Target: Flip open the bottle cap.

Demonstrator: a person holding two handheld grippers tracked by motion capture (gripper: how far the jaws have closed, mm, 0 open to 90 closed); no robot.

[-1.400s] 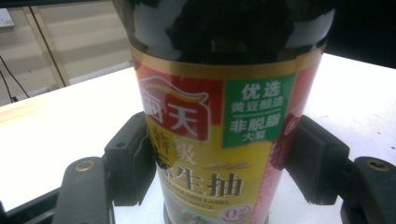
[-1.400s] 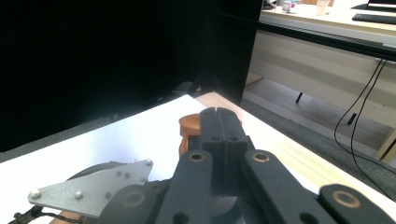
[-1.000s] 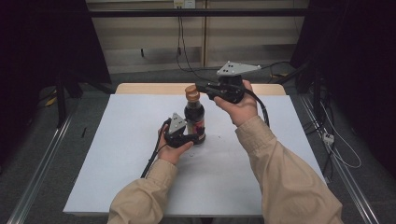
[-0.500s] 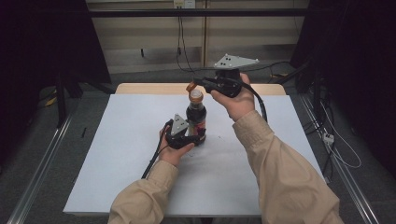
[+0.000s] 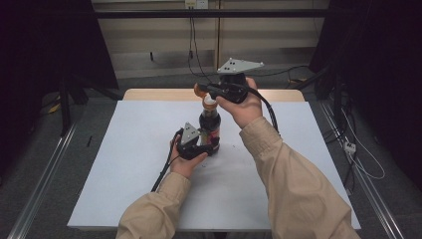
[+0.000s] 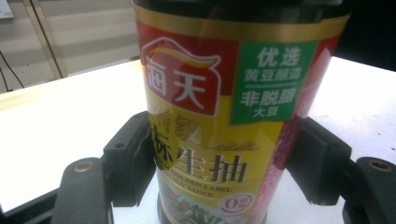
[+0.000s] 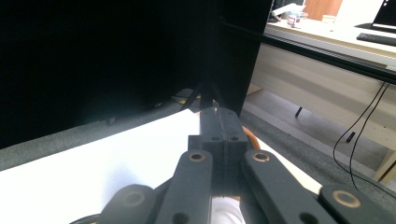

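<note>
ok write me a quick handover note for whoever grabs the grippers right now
Left gripper: shut on the soy sauce bottle, jaws clamped on either side of its labelled body, holding it upright on the white table.
Right gripper: up at the bottle's top, jaws pressed together; the orange cap sits at its tip, lifted off the white neck. Whether the jaws pinch the cap is not clear.
Done: bottle steadied, cap off the neck.
Left: probably take the cap clear and set it down; keep the left grip firm meanwhile.
</note>
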